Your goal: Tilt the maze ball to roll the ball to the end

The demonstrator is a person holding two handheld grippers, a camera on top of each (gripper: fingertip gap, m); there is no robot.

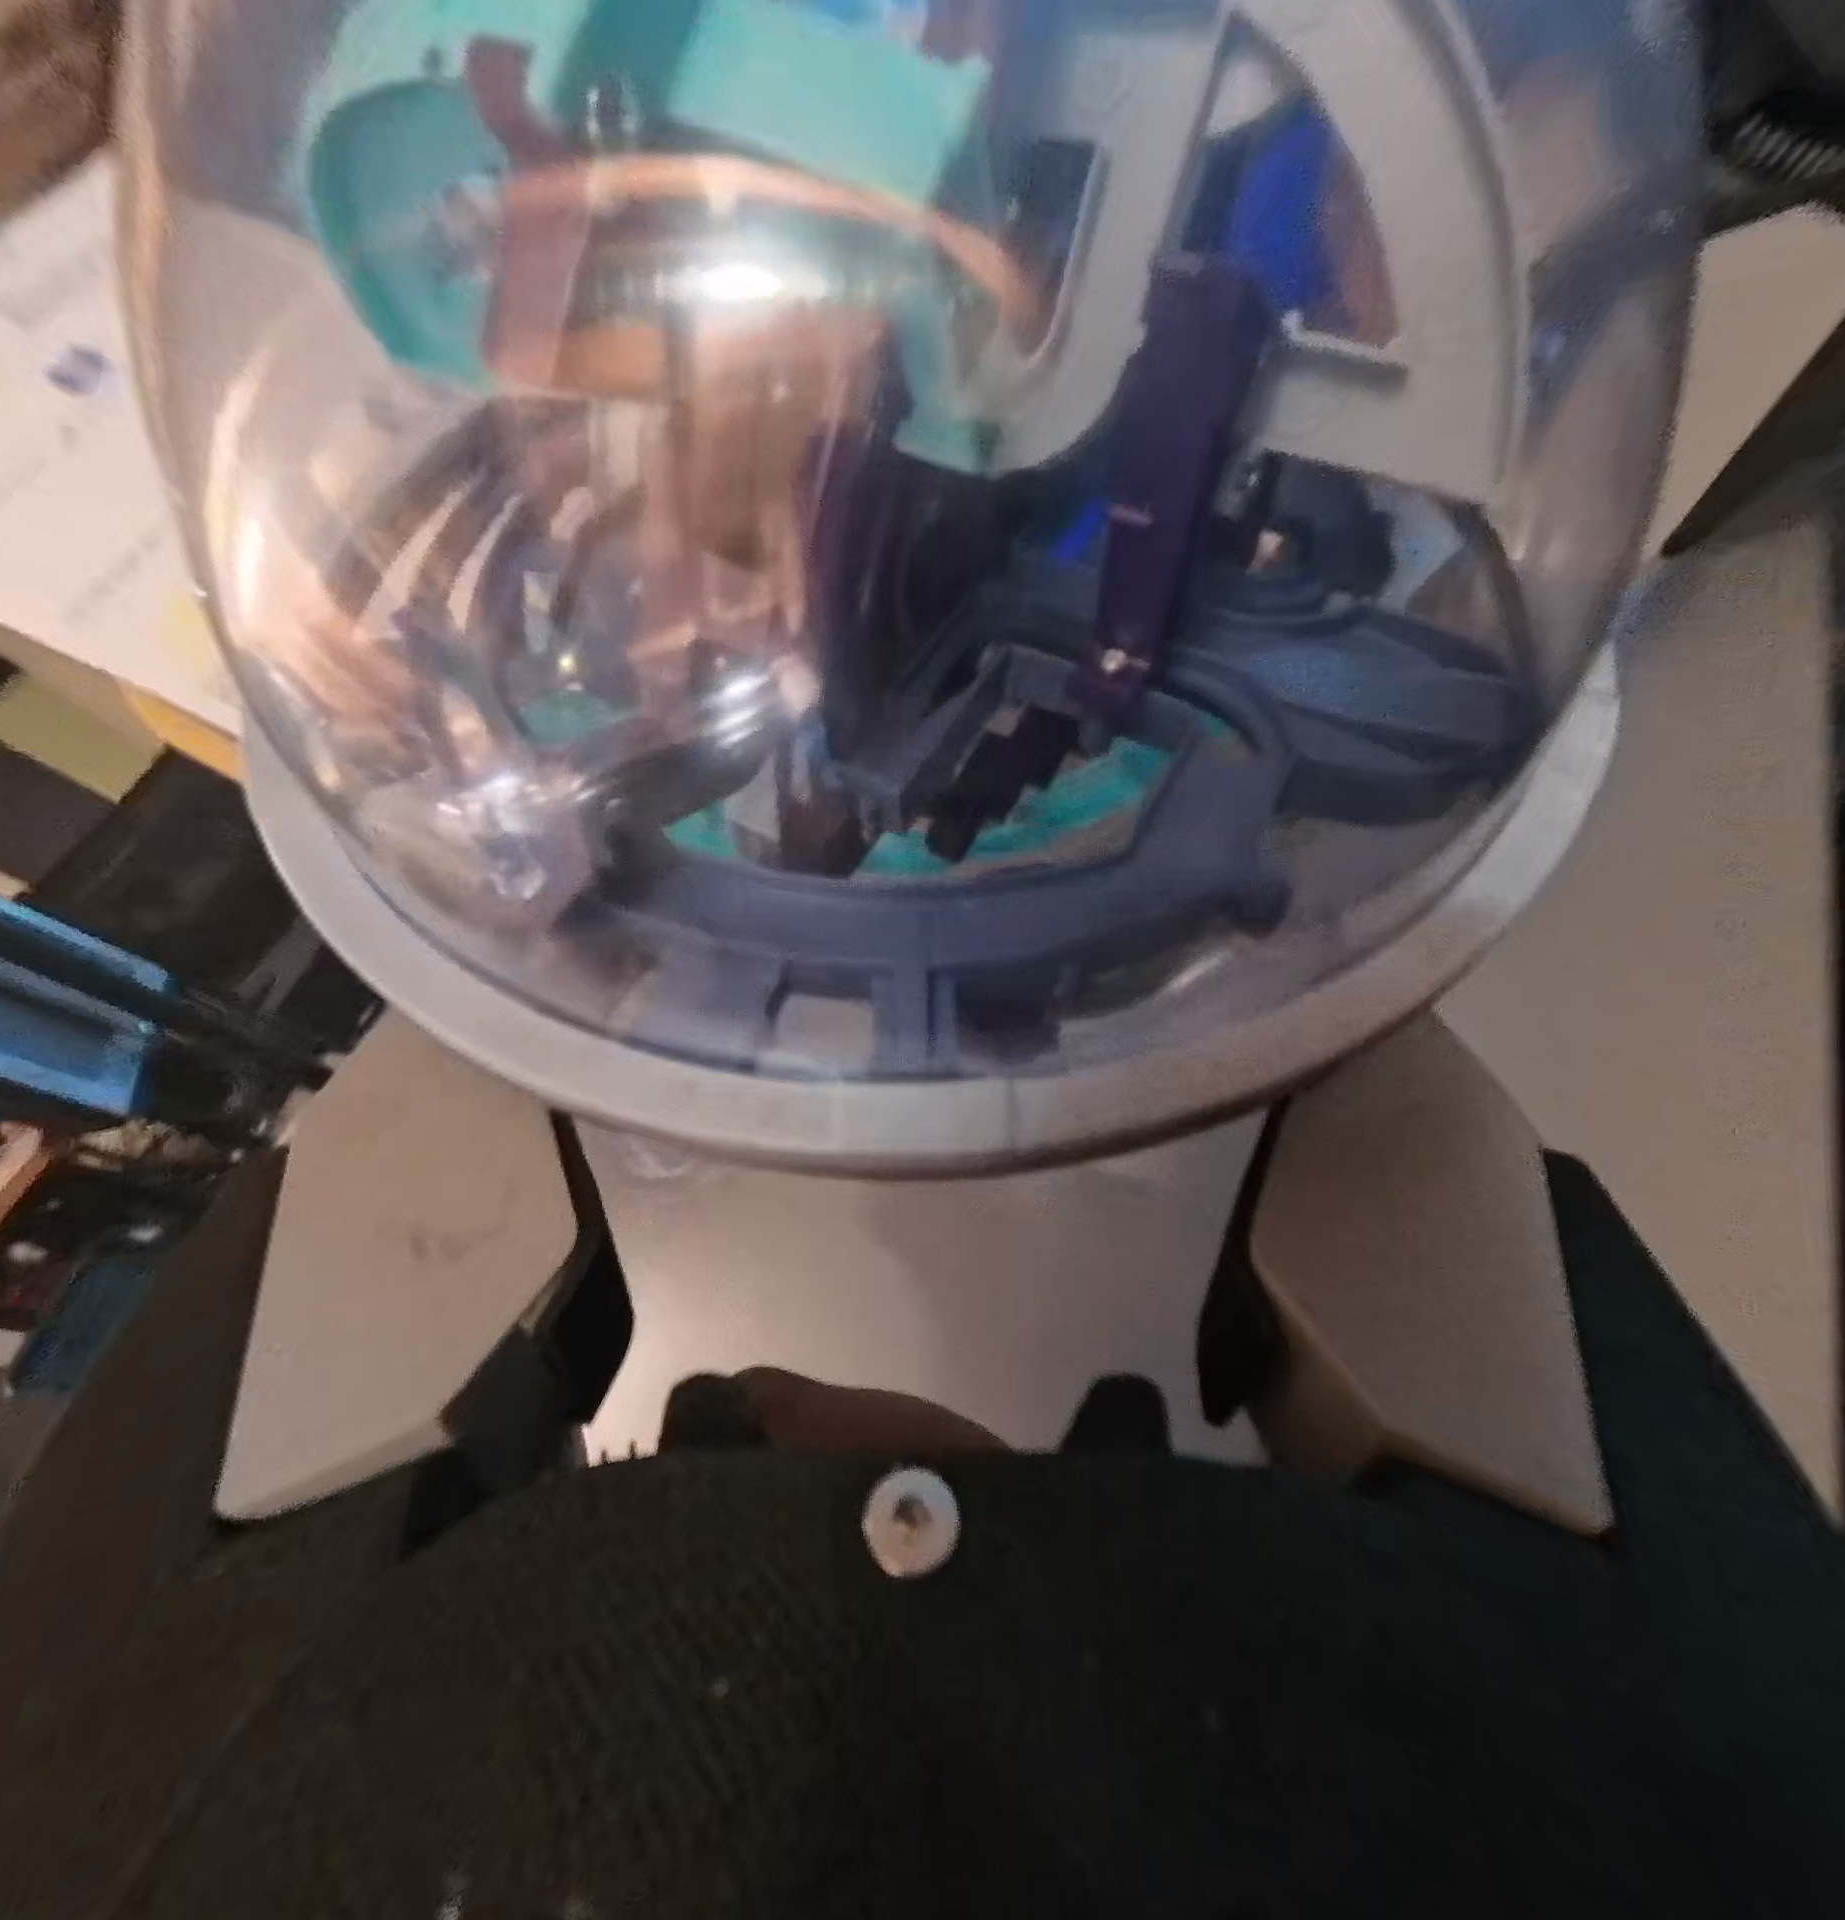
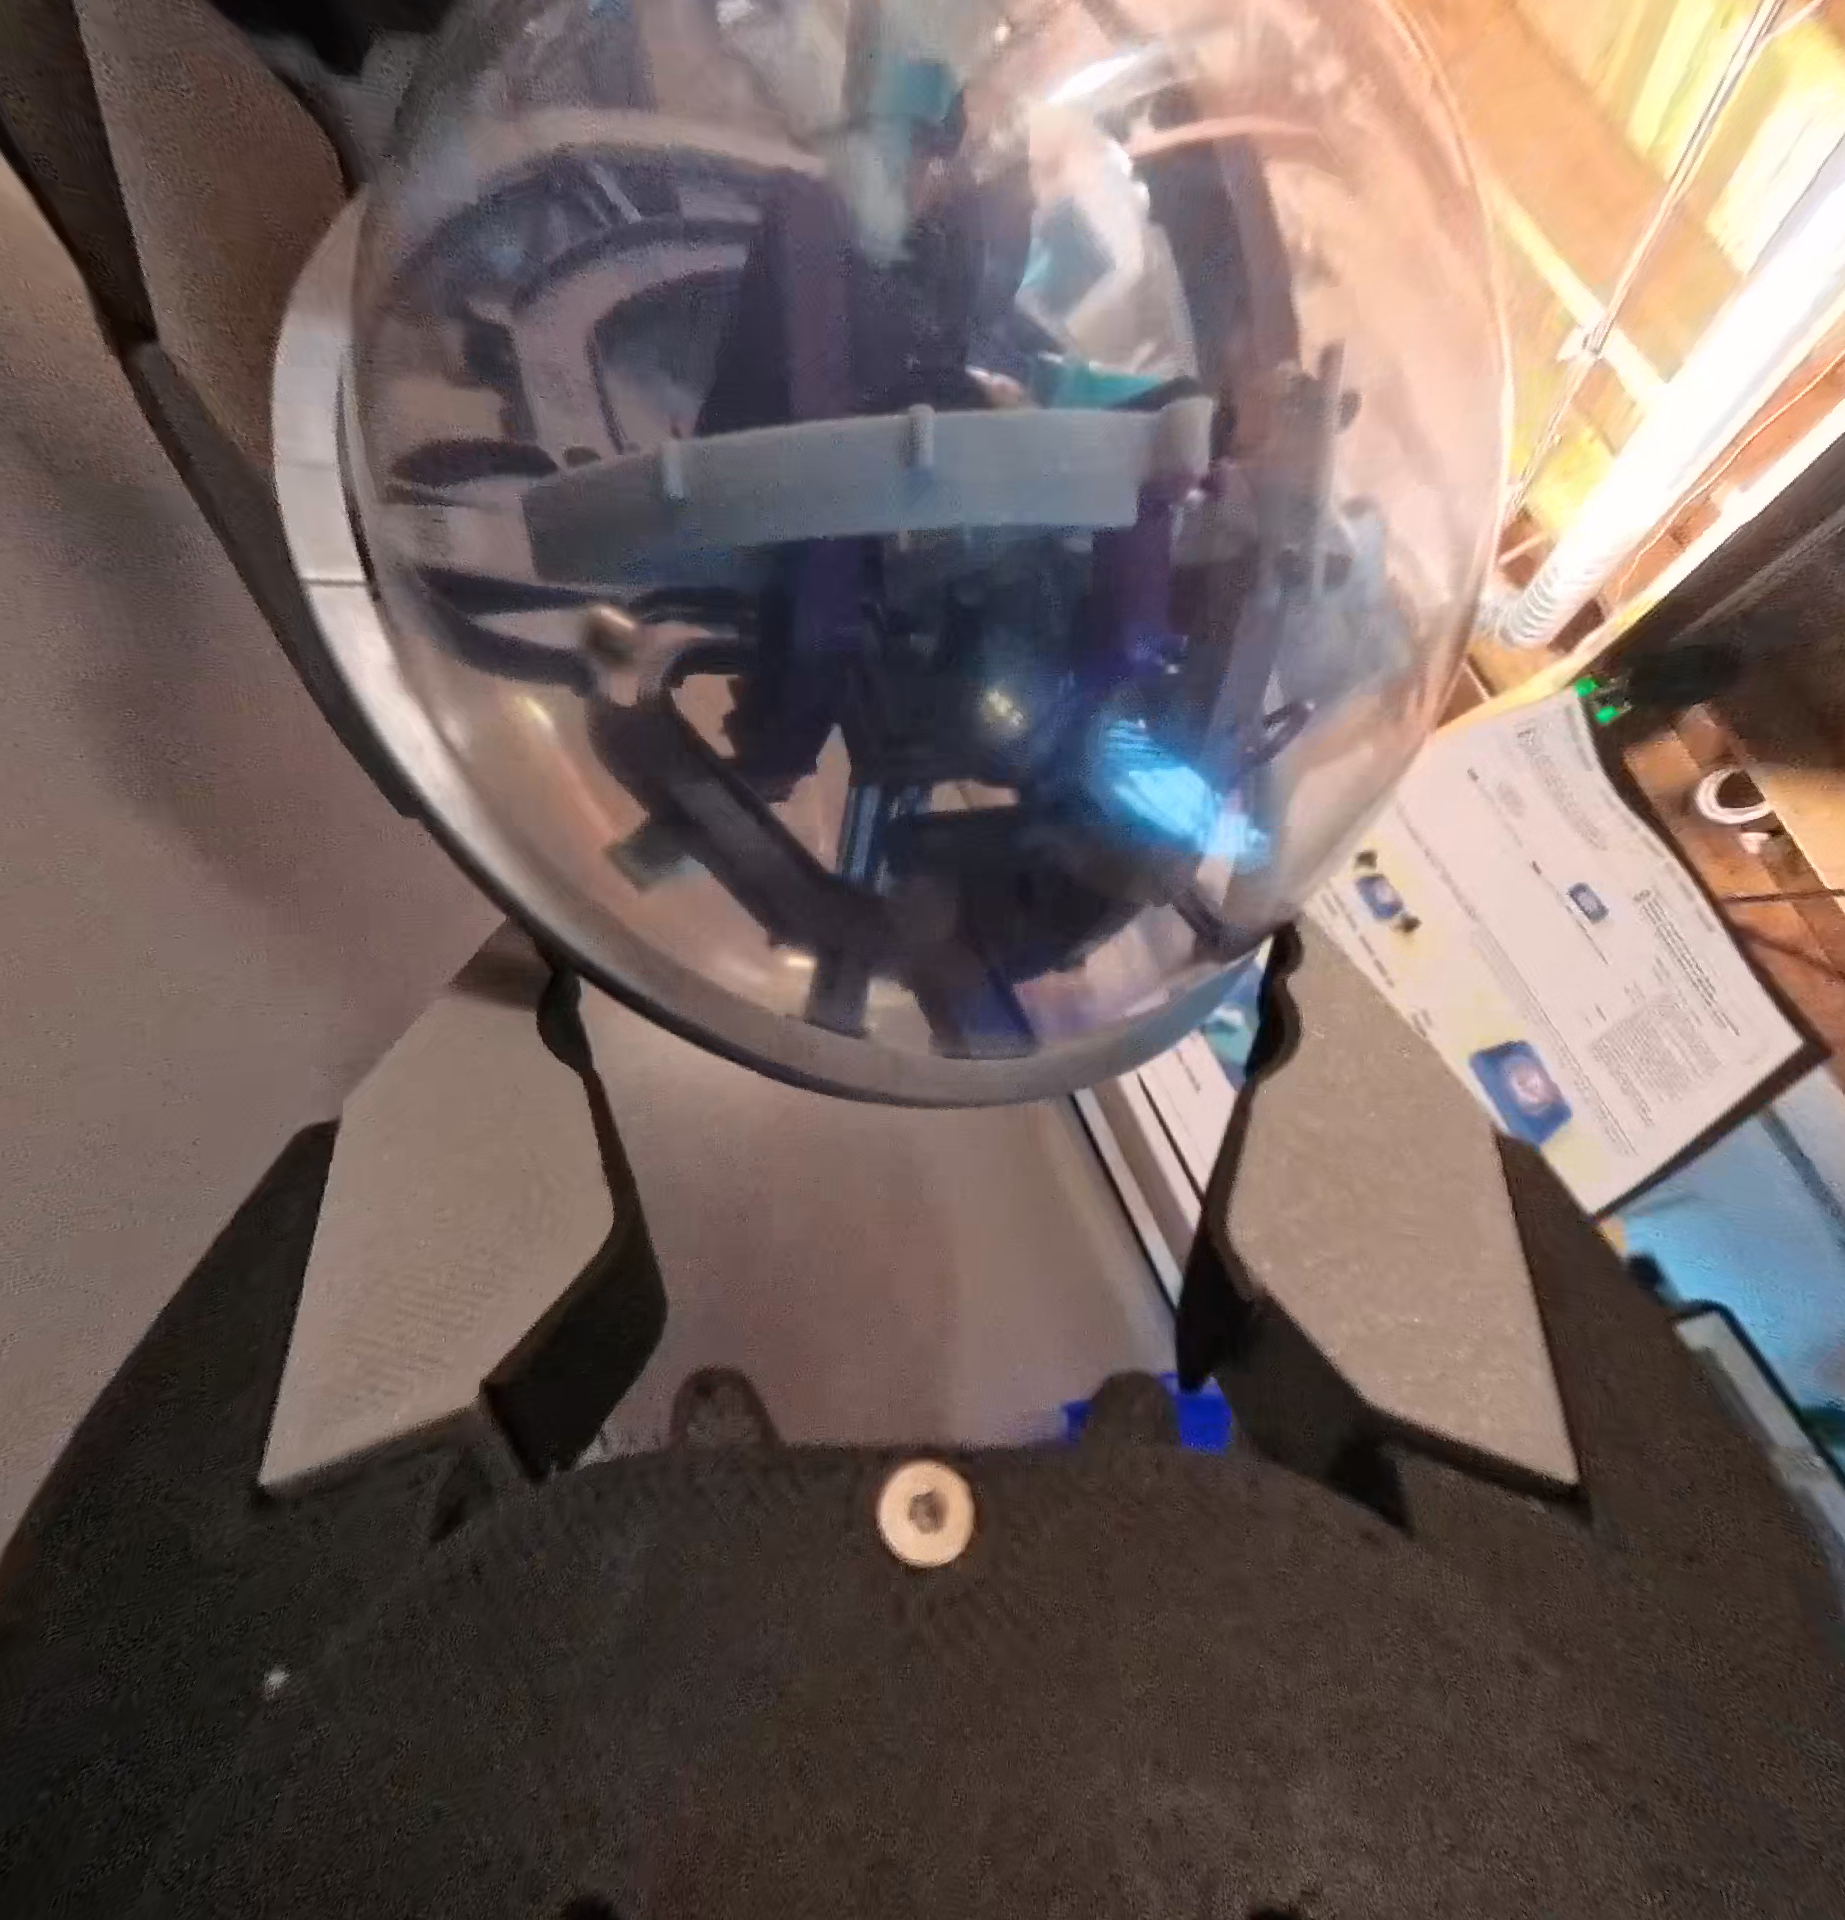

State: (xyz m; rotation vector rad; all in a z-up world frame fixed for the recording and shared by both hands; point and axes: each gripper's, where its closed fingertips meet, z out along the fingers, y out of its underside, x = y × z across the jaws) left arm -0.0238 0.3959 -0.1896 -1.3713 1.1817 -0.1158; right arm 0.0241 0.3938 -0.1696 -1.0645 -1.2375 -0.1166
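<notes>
Left tool point(image 1: 918, 1122): its two pale fingers point(image 1: 409, 1247) are spread and cup the grey seam ring of the maze ball point(image 1: 897, 540), which sits dead ahead of it and fills the upper view. Right tool point(image 2: 913, 997): fingers also spread, dark tips pressed against the lower rim of the same sphere, straight in front. We judge both tools bear on the sphere from opposite sides, neither nearer than the other; whether either truly clamps or only props it, we cannot tell.

The key relation: in the right wrist view a small metal ball point(image 2: 611, 629) rests on a dark track just left of that tool's centre line and above its left fingertip. The grey band point(image 2: 845, 488) runs crosswise just above it. Any roll turns on which way that track slopes from the tools; we judge a slow joint tilt is called for.

Surface and room: the sphere appears lifted, not resting on anything. A pale counter point(image 1: 56, 416) lies off to the left tool's left; printed sheets point(image 2: 1583, 935) lie to the right tool's right. Both views are blurred.
</notes>
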